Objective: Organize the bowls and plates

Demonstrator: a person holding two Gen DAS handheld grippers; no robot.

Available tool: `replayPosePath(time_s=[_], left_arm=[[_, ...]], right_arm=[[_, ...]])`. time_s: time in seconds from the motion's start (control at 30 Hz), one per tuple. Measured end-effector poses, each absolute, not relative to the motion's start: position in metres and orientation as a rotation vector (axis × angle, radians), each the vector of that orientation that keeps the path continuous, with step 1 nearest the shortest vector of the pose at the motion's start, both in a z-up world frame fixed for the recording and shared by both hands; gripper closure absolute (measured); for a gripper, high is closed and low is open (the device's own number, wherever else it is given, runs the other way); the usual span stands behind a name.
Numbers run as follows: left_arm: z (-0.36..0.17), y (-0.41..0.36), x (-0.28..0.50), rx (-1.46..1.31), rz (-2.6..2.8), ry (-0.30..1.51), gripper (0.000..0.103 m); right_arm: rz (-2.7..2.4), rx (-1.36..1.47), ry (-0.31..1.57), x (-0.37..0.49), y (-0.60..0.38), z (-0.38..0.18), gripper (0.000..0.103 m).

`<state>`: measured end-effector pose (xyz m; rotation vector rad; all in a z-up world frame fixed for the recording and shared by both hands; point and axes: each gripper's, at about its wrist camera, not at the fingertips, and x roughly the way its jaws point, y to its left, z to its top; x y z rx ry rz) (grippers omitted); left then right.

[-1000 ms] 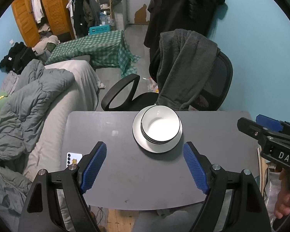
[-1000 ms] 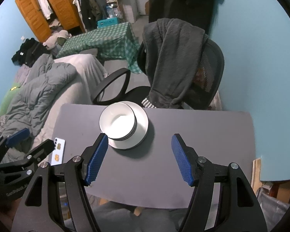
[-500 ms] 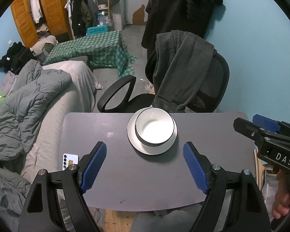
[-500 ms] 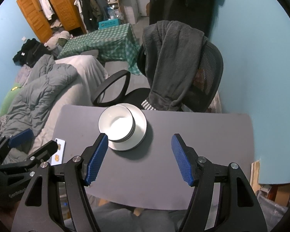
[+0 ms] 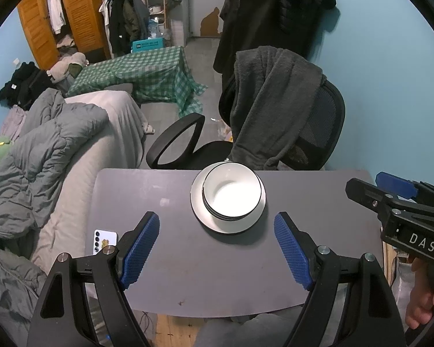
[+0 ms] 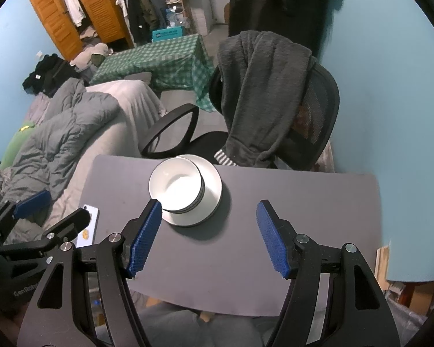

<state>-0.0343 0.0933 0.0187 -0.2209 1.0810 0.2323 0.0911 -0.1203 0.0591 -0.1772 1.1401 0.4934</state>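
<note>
bowls point(image 5: 231, 193) on plate point(image 5: 205, 219) | table point(image 5: 217, 274) far edge | phone point(image 5: 104, 241) left

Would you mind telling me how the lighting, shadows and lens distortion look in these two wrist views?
Left wrist view: strong fisheye bending with black corners; the bowls glare white inside, and the plate casts a soft shadow toward the camera on the table. Right wrist view: same curvature; the shadow falls right of the plate; everything looks reasonably sharp.

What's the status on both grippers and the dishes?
Left gripper open, empty; right gripper open, empty. White black-rimmed bowls nested on round white plate, far side of grey table. White phone at table's left edge, off the path.
</note>
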Motion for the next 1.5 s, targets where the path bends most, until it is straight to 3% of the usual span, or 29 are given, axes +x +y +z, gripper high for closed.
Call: replayPosePath(time_s=[1.5], left_arm=[[0.028,0.091,-0.032,-0.165,0.267,1.07,0.02]], right_arm=[[0.516,-0.183,1.143,0.094,-0.115,0.055,0.036]])
